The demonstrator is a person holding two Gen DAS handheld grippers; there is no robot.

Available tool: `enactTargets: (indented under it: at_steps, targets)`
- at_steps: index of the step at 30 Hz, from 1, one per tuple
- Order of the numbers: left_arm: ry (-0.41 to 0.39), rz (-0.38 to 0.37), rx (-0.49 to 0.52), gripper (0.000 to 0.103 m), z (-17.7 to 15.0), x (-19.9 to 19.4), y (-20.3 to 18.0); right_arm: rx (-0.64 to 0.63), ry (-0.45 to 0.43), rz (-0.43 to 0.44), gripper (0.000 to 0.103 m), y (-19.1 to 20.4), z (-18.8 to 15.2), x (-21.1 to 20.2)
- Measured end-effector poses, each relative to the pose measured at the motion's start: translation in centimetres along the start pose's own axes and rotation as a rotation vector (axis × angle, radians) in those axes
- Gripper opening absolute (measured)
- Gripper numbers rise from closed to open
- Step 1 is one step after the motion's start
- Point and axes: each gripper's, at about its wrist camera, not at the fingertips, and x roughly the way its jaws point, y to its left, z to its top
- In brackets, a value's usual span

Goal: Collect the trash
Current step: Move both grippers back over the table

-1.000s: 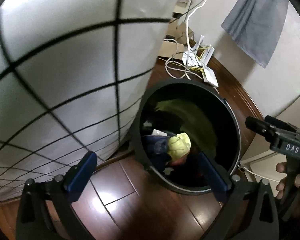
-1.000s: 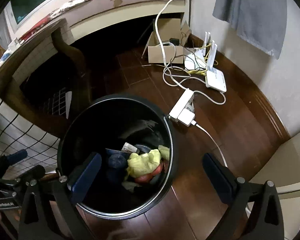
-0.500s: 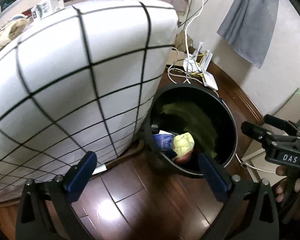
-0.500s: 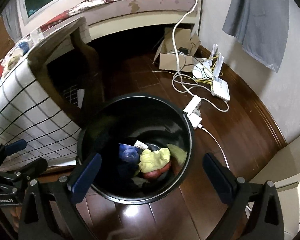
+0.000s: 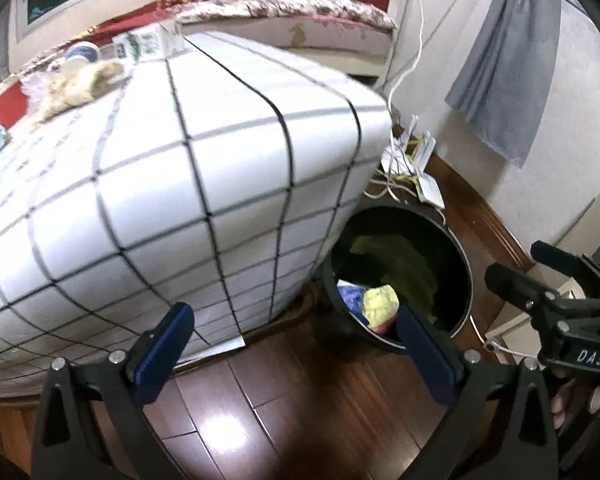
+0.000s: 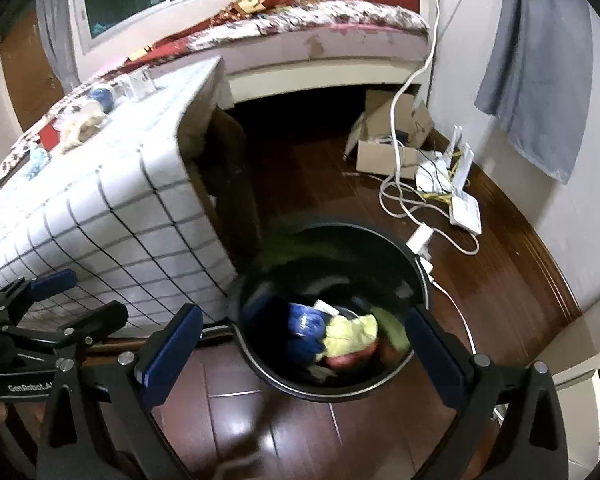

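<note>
A black round trash bin stands on the wood floor beside a table covered with a white checked cloth. Inside the bin lie a blue piece, a yellow crumpled piece and something red. On the tabletop lie a milk carton, a crumpled beige wad, a blue round item and a red packet. My left gripper is open and empty, above the floor by the table. My right gripper is open and empty above the bin.
A white router, power strip and cables lie on the floor by the wall. A cardboard box sits under the bed. A grey cloth hangs on the wall.
Both grippers have risen and pulled back from the bin. The tabletop and the items on it have come into view. Both stay open and empty.
</note>
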Motion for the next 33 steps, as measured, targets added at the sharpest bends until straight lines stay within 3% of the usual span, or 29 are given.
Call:
enactTargets:
  at_steps: [8, 15, 22, 24, 28, 33]
  targets:
    - [-0.09, 0.023, -0.051, 0.102, 1.0, -3.8, 2.6, -0.026, -0.067, 0.04, 0.102, 3.1, 2.0, -2.4]
    - [-0.156, 0.105, -0.09, 0.102, 1.5, -6.7, 6.5, -0.079, -0.132, 0.135, 0.102, 7.5, 4.7, -3.2]
    - [-0.215, 0.215, -0.16, 0.102, 2.6, -9.8, 12.7, -0.164, -0.21, 0.268, 0.102, 13.5, 8.6, -3.3]
    - [-0.231, 0.248, -0.185, 0.102, 3.2, -10.6, 14.8, -0.211, -0.234, 0.272, 0.102, 15.7, 10.0, -3.5]
    - [-0.26, 0.326, -0.221, 0.102, 4.7, -12.6, 18.9, -0.247, -0.22, 0.327, 0.102, 19.0, 12.5, -2.9]
    - [-0.242, 0.384, -0.233, 0.102, 7.2, -13.3, 23.0, -0.307, -0.209, 0.374, 0.102, 22.8, 15.4, -1.7]
